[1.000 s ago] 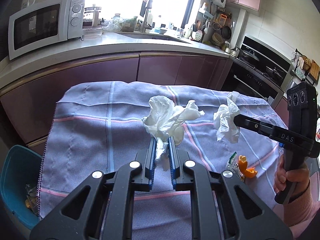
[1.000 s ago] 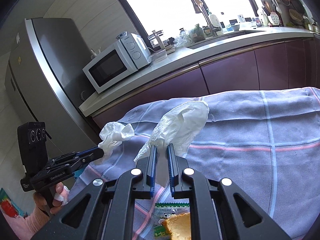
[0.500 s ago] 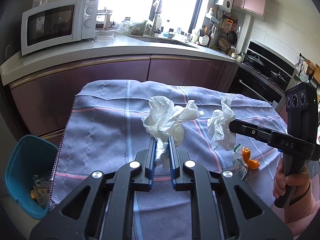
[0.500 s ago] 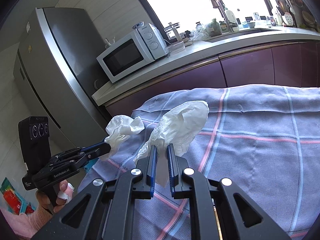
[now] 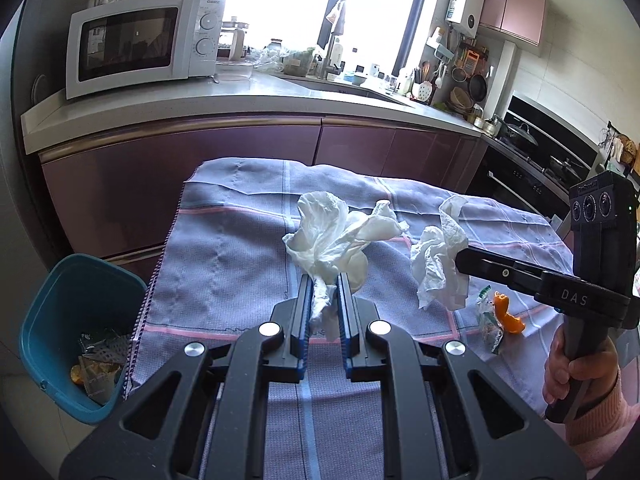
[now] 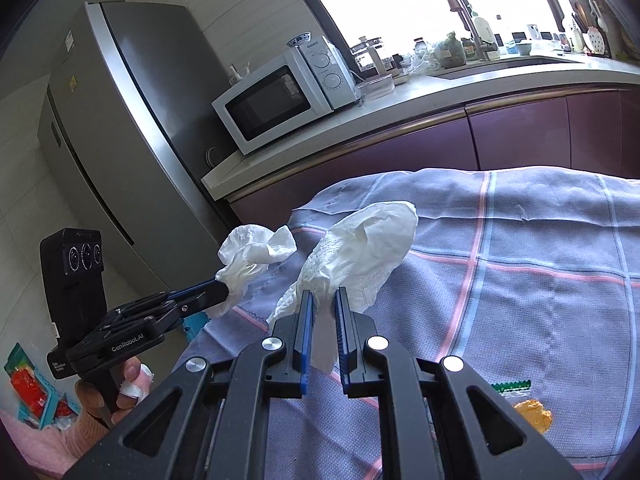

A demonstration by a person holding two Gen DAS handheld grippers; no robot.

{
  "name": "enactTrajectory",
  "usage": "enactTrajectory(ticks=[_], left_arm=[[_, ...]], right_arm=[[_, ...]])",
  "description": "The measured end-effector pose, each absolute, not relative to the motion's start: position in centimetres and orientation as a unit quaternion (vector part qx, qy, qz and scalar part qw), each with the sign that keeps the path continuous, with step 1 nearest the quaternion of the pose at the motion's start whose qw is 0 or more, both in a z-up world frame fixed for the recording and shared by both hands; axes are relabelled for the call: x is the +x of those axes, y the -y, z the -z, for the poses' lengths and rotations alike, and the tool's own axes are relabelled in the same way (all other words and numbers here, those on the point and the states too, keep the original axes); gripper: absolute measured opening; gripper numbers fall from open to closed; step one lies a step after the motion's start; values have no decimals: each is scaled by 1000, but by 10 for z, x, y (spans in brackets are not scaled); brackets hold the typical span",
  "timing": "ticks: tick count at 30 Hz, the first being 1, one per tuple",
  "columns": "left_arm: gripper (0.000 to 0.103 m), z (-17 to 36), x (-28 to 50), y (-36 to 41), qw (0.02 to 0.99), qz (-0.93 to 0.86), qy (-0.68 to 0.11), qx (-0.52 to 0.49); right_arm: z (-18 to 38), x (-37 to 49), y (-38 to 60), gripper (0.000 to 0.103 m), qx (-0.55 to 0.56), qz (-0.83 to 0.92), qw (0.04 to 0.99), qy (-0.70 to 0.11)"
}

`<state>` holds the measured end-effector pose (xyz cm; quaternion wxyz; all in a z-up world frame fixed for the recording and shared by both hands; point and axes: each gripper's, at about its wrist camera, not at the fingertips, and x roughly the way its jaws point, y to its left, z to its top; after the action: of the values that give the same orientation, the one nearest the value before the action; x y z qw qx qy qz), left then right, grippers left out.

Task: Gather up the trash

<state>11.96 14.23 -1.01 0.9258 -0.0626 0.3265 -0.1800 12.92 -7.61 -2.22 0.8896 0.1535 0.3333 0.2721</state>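
Observation:
My left gripper (image 5: 323, 280) is shut on a crumpled white tissue (image 5: 332, 236), held above the checked cloth. My right gripper (image 6: 322, 296) is shut on a second white tissue (image 6: 360, 252). In the left wrist view the right gripper (image 5: 460, 256) comes in from the right with its tissue (image 5: 440, 264) hanging from the tips. The right wrist view shows the left gripper (image 6: 224, 288) at lower left with its tissue (image 6: 252, 256). A teal bin (image 5: 76, 328) with scraps inside stands on the floor left of the table. An orange peel (image 5: 506, 316) and a clear wrapper (image 5: 488, 324) lie on the cloth.
The table wears a lilac checked cloth (image 5: 224, 256). Behind it run purple cabinets and a counter with a white microwave (image 5: 140, 48). A steel fridge (image 6: 120, 140) stands at the left. A snack piece on a wrapper (image 6: 532, 414) lies at the cloth's near right.
Both grippers have carried their tissues leftward over the table. The teal bin has come further into the left wrist view, and the fridge fills more of the right wrist view.

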Motion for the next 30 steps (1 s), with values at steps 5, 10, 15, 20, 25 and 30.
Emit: enactTrajectory(ticks=[5,10,15,20,25,30], left_arm=[[13,10,115,-150,927,171,-327,-66],[13,10,111,-160,930,161,-324,-69],[13,8,106,-170,932,153,-321,-73],[13,8,103,-179,934,142,-319,-77],[13,8,98,-189,935,133,-317,-82],[13,7,96,-199,937,123,-315,-89]], right_arm=[[22,130,67,10,149,-279,887,-336],[21,132,55,10,145,-286,885,-338],[22,132,45,10,141,-294,882,-341],[22,133,32,10,136,-303,879,-343],[22,135,20,10,131,-312,876,-345],[22,137,9,10,126,-320,872,-348]])
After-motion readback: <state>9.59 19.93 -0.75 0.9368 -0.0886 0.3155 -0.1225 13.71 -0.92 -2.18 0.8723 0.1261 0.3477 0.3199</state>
